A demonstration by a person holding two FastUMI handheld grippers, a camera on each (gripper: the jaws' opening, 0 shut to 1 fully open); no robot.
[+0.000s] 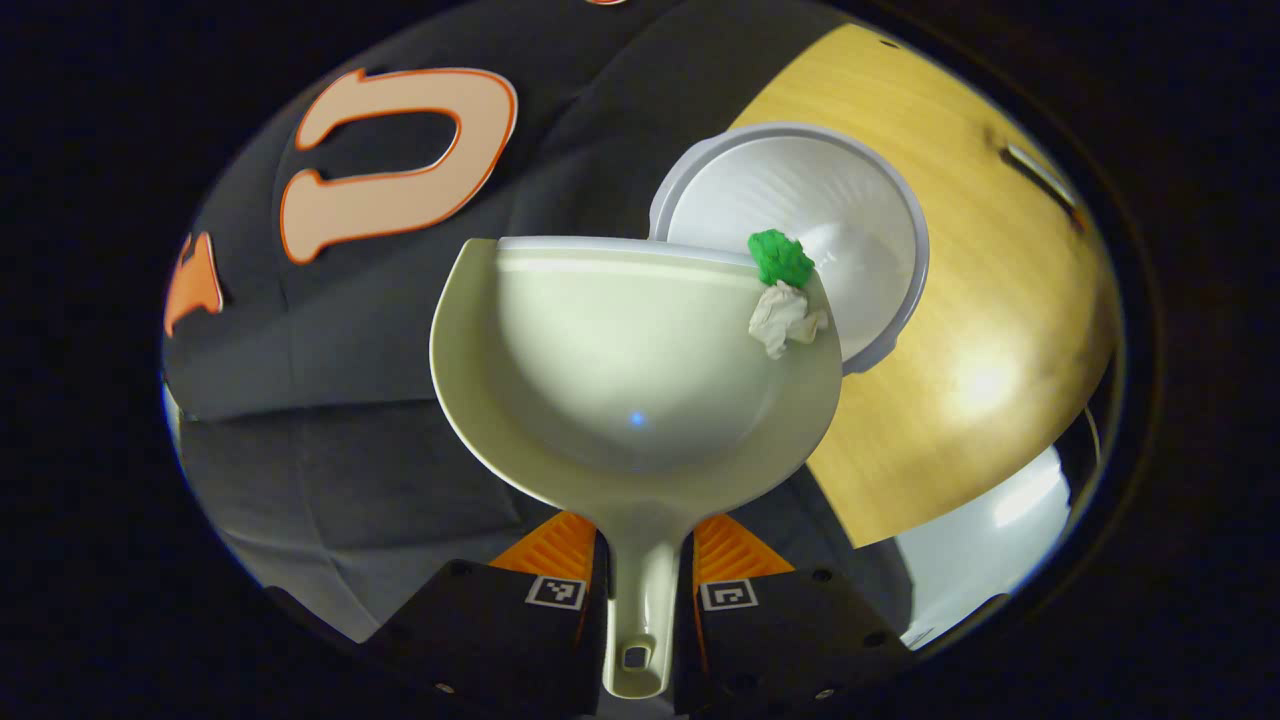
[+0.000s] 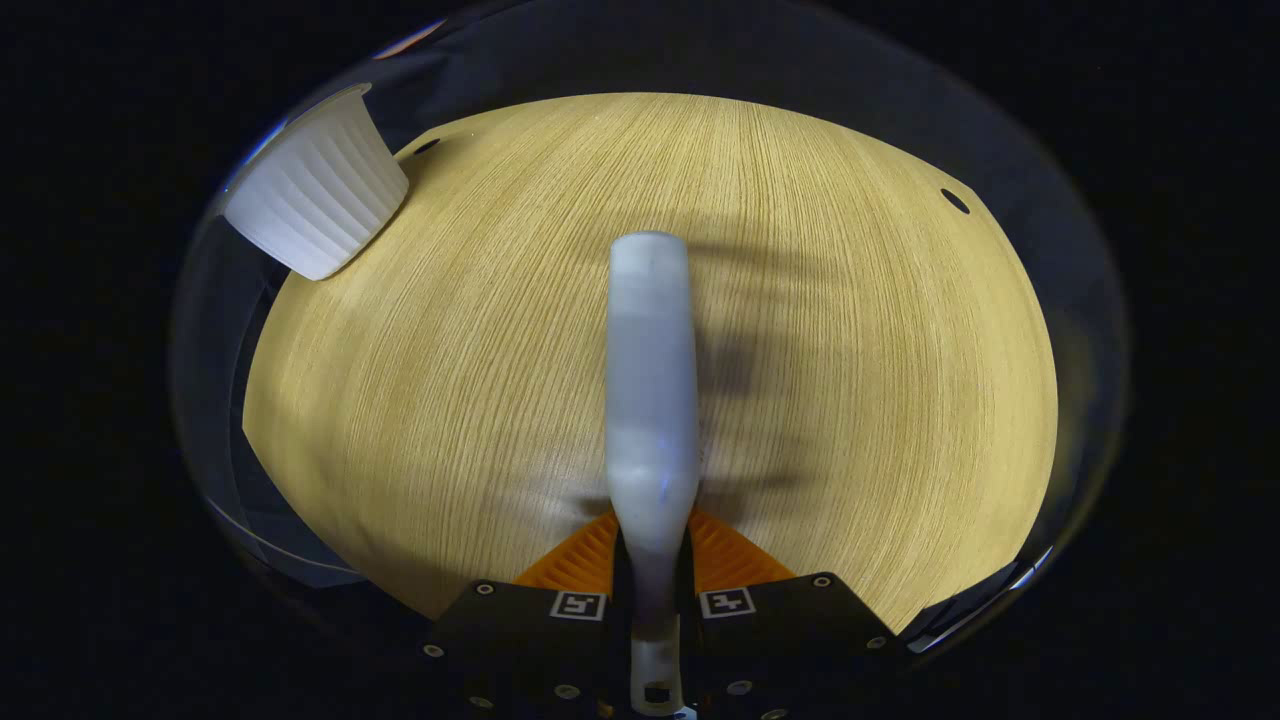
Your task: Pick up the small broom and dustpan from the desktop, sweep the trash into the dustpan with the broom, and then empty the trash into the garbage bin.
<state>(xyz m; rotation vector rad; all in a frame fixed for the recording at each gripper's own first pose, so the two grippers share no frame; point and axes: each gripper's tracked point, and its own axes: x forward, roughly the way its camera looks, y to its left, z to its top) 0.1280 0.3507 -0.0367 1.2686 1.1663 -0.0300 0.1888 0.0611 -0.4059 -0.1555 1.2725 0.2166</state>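
Note:
In the left gripper view my left gripper (image 1: 643,560) is shut on the handle of the pale green dustpan (image 1: 620,370). The pan is held in the air, its lip over the rim of the white garbage bin (image 1: 890,210). A green scrap (image 1: 780,257) and a crumpled white paper scrap (image 1: 785,318) sit at the pan's right front corner, at the bin's opening. In the right gripper view my right gripper (image 2: 652,555) is shut on the handle of the small white broom (image 2: 652,380), which points forward over the wooden desktop (image 2: 850,350).
The desktop (image 1: 960,330) lies under and to the right of the bin in the left gripper view. In the right gripper view the ribbed white bin (image 2: 320,195) stands at the desktop's far left corner. Two small holes (image 2: 955,200) mark the desktop's far edge.

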